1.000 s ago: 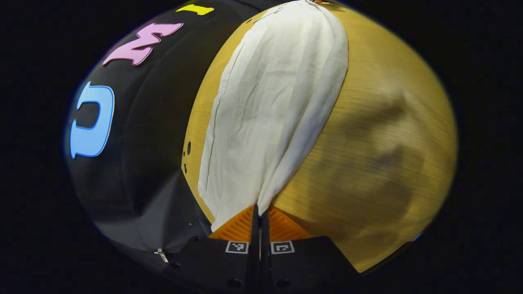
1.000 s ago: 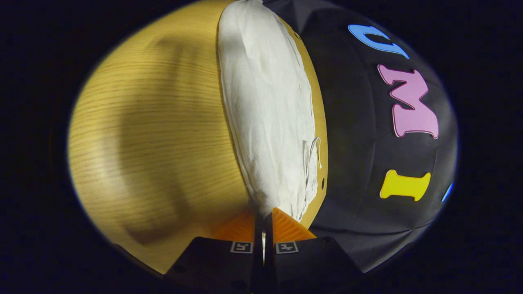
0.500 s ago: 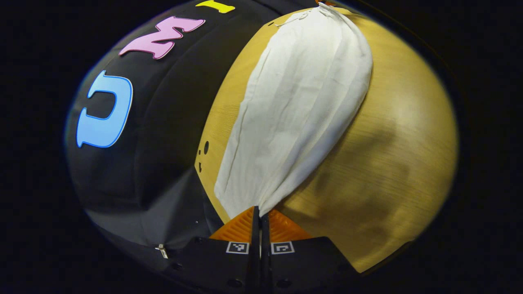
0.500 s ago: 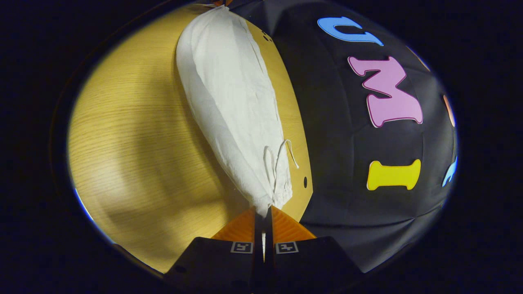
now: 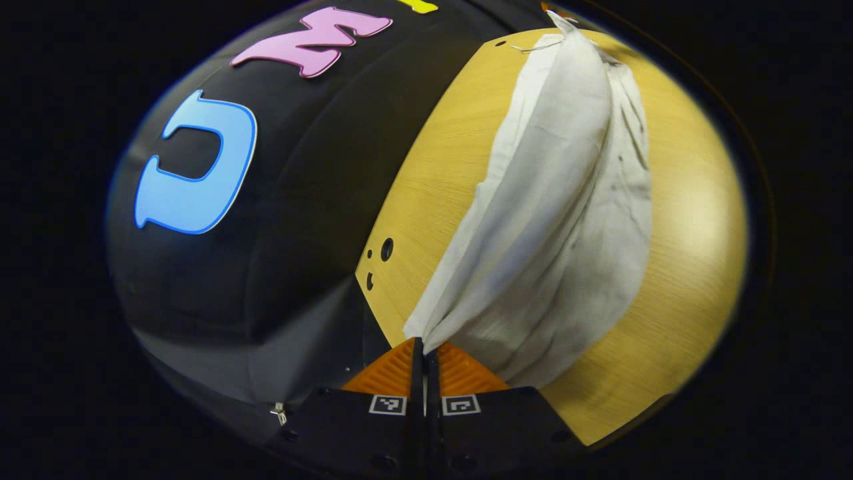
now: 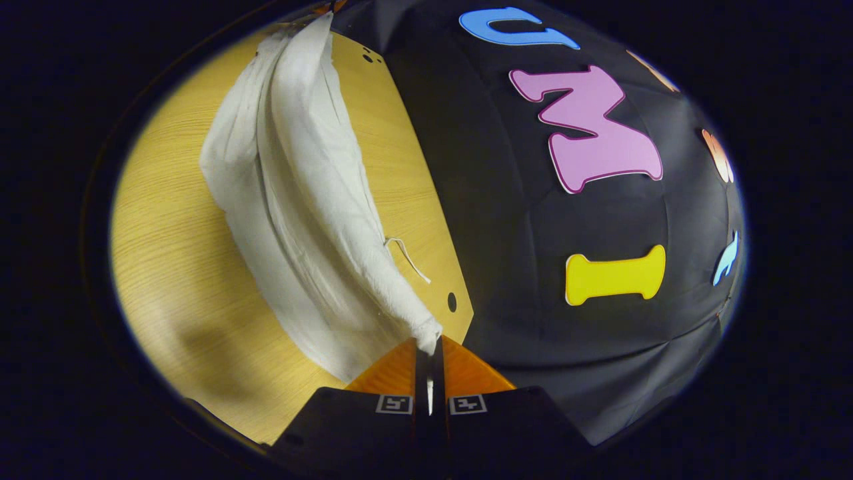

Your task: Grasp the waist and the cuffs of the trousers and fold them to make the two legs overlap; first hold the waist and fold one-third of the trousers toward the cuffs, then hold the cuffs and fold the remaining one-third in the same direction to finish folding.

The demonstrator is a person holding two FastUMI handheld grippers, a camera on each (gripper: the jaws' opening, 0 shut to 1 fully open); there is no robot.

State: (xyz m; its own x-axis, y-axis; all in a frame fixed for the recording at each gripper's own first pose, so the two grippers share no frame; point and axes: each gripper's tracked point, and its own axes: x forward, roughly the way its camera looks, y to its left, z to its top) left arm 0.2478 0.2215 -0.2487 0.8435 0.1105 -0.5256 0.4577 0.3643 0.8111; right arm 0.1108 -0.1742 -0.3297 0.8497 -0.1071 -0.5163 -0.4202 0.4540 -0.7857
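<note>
**Top leg lifted and swinging across: fold under way**

Since the earlier frames, the trousers (image 5: 566, 220) have gone from lying fairly flat on the wooden table (image 5: 680, 220) to being split into two layers: you have raised the upper layer and it now stands as a ridge above the lower one, which lies spread on the table on the side away from the booth wall. In the right gripper view the same trousers (image 6: 293, 200) show this doubled shape, and the drawstring (image 6: 406, 257) now trails loose off the lifted edge toward the wall side of the table.

Your left gripper (image 5: 424, 347) is clenched on one end of the raised cloth, with the fabric running straight out from between its fingers. Your right gripper (image 6: 429, 347) is likewise clamped on the end with the drawstring, which I take to be the waist, so the left end is probably the cuffs. Both ends sit near the table's wall-side edge, beside the small holes (image 5: 381, 257) in the tabletop.

What this means, as I read it: you are in the first step, bringing one leg over the other so the two overlap. The lifted layer hangs taut between your two grips, which should help it land evenly. The thirds folds are not yet begun. Watch that the lower layer does not drag along and bunch, and that the drawstring does not end up trapped in the crease.
</note>
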